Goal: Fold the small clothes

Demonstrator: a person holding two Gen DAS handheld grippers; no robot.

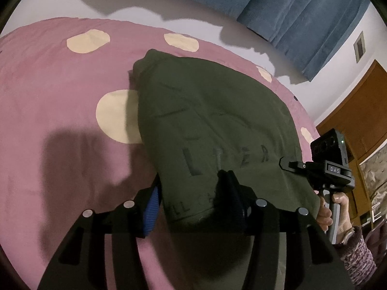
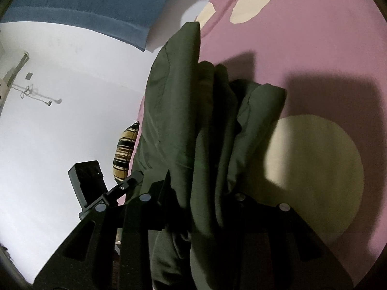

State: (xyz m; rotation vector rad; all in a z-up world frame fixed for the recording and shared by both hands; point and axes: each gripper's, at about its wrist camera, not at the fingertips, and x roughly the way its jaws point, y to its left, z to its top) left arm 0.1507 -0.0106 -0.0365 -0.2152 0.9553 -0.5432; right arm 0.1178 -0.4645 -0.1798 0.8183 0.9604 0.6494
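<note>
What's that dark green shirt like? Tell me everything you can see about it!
The dark green shirt is soft, thick-looking cloth with faint dark letters printed across it. It is folded over in several layers, bunched and wrinkled, and its far part lies on the pink bedspread with cream dots. Both tongs pinch its near edge: the left tongs and the right tongs. A blue pad presses against the cloth.

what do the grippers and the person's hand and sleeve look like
Both grippers are matte black with angular linkage arms and round silver pins. The left gripper has a blue ribbed pad. The right gripper carries a white "DAS" label, a green light and a grey handle. The hand is bare, with a mottled purple knit sleeve.
</note>
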